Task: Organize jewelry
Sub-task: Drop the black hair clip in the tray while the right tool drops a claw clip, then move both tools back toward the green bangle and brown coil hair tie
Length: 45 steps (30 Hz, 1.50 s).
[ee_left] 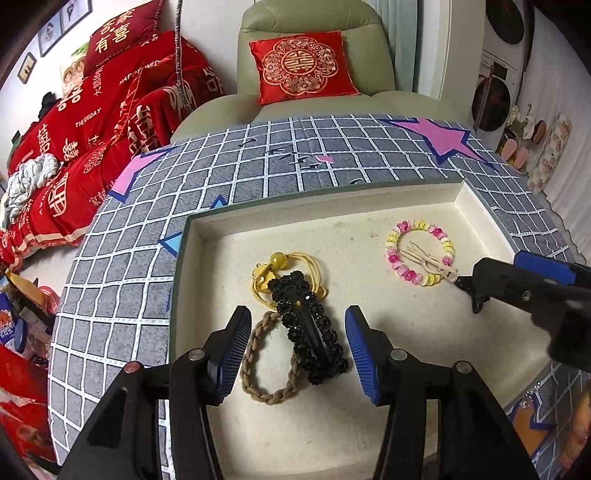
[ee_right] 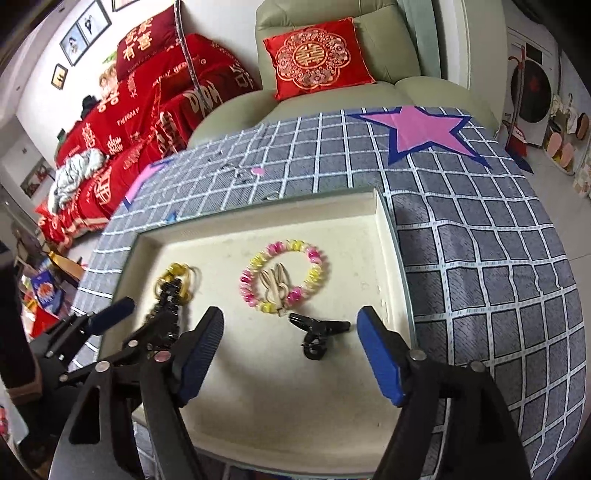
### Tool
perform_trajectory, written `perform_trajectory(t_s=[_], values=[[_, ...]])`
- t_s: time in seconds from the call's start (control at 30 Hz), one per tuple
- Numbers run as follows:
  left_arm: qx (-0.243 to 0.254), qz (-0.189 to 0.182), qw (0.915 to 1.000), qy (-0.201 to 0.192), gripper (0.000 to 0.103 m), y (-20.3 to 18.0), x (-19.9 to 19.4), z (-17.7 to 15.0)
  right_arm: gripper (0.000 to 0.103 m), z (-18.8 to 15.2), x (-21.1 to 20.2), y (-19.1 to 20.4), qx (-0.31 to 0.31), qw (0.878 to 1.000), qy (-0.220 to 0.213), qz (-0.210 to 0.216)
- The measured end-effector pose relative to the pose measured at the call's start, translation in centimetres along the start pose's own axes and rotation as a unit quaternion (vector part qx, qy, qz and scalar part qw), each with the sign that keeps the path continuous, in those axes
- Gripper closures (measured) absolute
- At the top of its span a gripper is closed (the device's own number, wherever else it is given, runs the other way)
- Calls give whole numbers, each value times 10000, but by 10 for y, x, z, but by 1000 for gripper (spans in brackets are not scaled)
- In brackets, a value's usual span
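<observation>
— What sits in the shallow cream tray with a grey-green rim [ee_left: 192, 229] on the grey grid-patterned tablecloth with pink stars [ee_left: 280, 162]?

— Near my left gripper [ee_left: 297, 349]: a long black beaded hair clip [ee_left: 310, 328] lying across a braided tan hair tie [ee_left: 258, 373] and touching a yellow cord bracelet with an amber bead [ee_left: 275, 271]. Toward the tray's right side: a ring of pink and yellow beads [ee_right: 284, 278] with pale beige hairpins [ee_right: 275, 286] inside it. Just beside that ring lies a small black claw clip [ee_right: 317, 332].

— And your tongs?

— Both stand wide, holding nothing. My left pair hangs over the beaded clip, a blue-padded finger on either side, apart from it. My right gripper [ee_right: 290, 354] hovers over the claw clip, which lies between its fingers, untouched.

— Does the claw clip touch the bead ring?

— From the left camera it seems to, though my right tongs hide part of it; I cannot say.

— Behind the table?

— A pale green armchair [ee_left: 314, 22] with a red embroidered cushion [ee_left: 303, 66], and red bedding [ee_left: 92, 122] to the left.
</observation>
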<state>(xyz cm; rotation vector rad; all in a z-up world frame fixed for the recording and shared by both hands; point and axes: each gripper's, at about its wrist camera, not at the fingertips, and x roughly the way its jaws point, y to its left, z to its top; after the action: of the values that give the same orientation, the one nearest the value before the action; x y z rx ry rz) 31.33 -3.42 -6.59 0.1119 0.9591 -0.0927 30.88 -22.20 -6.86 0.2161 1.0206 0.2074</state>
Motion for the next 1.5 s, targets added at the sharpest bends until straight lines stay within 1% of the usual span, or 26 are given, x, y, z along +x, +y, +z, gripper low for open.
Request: perform_trajectory(t_s=[0.03,0.07,0.1,0.13,0.17,0.43,0.53,0.87,0.9,0.97,1.0,1.13,1.2,1.3,1.5], values=[[1,0,10000,-11,42,0,-2,0,24,0,-3,2,-13,10000,-23,12],[9,6,10000,-18,28,0,-4,-1,24,0,-6,4,-33,10000,-41,11],[10,27,10000,-31,6,0,-6,-1,24,0,-8,5,-44,10000,-57,11],[-7,73,9999,-127,2,0,-10,-2,24,-1,-10,7,-47,10000,-74,16],[-9,90,9997,-215,2,0,-15,-3,24,-1,-13,8,-40,10000,-86,19],[-25,20,9998,-218,1,0,-34,-8,24,-6,-32,6,49,9999,-139,41],[-40,38,9997,-234,1,0,-43,-13,22,-10,-40,7,29,9999,-157,51],[-71,-18,9994,-331,0,4,-77,-34,18,-33,-72,16,0,9996,-253,161],[-71,-38,9993,-354,0,4,-82,-38,18,-37,-76,17,-2,9995,-276,178],[-100,-85,9992,-386,0,7,-91,-45,10,-42,-85,18,-13,9993,-327,191],[-120,-112,9991,-391,0,8,-95,-50,0,-45,-89,19,-15,9992,-355,208],[-102,-42,9992,-386,0,13,-107,-70,0,-59,-104,20,6,9985,-439,339],[-98,-66,9993,-368,0,15,-112,-81,0,-67,-109,20,11,9983,-452,361],[-132,-107,9993,-340,0,18,-119,-97,0,-80,-116,22,-15,9986,-366,370],[-136,-31,9994,-327,0,18,-129,-128,0,-108,-126,24,-33,9992,-173,368]])
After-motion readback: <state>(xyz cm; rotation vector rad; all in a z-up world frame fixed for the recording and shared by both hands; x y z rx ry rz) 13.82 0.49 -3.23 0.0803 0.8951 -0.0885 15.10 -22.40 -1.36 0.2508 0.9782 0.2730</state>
